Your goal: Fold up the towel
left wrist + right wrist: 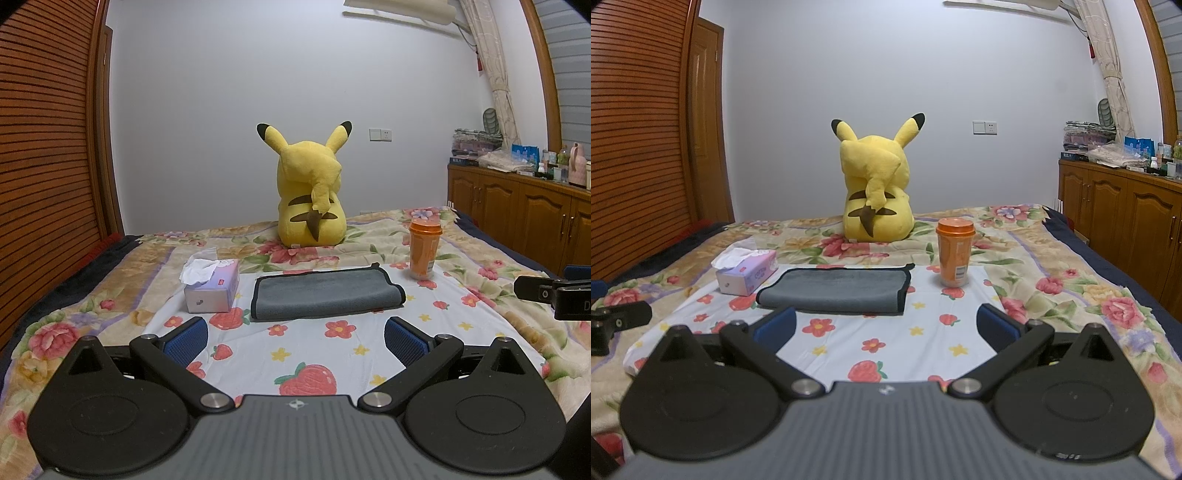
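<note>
A grey towel with a black edge [325, 293] lies folded flat on the white strawberry-print cloth [317, 354] on the bed; in the right wrist view the towel [838, 290] sits ahead and left of centre. My left gripper [295, 341] is open and empty, held back from the towel's near edge. My right gripper [886, 326] is open and empty, also short of the towel. The right gripper's body shows at the right edge of the left wrist view [554, 291].
A tissue box [212, 284] stands left of the towel and an orange lidded cup [424, 249] to its right. A yellow Pikachu plush [310, 195] sits behind on the floral blanket. Wooden cabinets [1126, 206] line the right wall.
</note>
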`<state>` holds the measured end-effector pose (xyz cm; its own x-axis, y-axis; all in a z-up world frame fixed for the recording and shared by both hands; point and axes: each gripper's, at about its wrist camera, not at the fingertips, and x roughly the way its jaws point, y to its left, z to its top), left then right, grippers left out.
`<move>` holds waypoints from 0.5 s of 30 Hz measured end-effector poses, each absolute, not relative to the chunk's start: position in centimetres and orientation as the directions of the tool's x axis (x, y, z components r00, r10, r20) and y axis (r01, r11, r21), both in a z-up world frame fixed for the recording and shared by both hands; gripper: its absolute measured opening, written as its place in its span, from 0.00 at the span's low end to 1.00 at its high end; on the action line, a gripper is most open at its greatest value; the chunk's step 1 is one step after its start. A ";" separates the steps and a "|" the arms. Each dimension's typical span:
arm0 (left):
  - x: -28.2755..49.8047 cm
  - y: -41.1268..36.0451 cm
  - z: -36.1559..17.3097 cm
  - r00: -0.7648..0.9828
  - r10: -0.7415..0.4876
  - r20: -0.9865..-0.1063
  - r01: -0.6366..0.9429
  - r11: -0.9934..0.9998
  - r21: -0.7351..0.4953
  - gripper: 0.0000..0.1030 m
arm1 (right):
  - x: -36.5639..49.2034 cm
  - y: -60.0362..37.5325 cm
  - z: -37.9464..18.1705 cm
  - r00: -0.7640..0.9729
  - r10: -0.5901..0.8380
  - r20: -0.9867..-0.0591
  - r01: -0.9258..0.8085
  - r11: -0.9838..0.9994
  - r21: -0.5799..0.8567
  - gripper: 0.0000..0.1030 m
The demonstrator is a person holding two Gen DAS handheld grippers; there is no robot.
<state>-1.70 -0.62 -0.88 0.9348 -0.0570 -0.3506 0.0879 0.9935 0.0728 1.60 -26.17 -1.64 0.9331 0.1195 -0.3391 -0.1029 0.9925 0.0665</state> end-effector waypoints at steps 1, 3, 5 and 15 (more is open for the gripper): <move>-1.7 -0.6 -0.9 0.934 -0.057 -0.352 0.087 0.994 0.072 1.00 | 1.6 -26.2 -1.6 0.933 0.120 -0.339 -0.103 0.992 0.066 1.00; -1.7 -0.6 -0.9 0.934 -0.057 -0.352 0.088 0.994 0.071 1.00 | 1.6 -26.2 -1.6 0.932 0.120 -0.341 -0.103 0.992 0.066 1.00; -1.6 -0.6 -0.9 0.934 -0.056 -0.353 0.087 0.994 0.072 1.00 | 1.6 -26.3 -1.6 0.932 0.120 -0.341 -0.103 0.992 0.067 1.00; -1.7 -0.6 -0.9 0.934 -0.056 -0.352 0.087 0.994 0.073 1.00 | 1.6 -26.3 -1.6 0.932 0.120 -0.342 -0.103 0.992 0.066 1.00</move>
<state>-1.67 -0.57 -0.90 0.9343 -0.0561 -0.3521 0.0870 0.9936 0.0726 1.63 -26.27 -1.62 0.9320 0.1198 -0.3422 -0.1034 0.9925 0.0658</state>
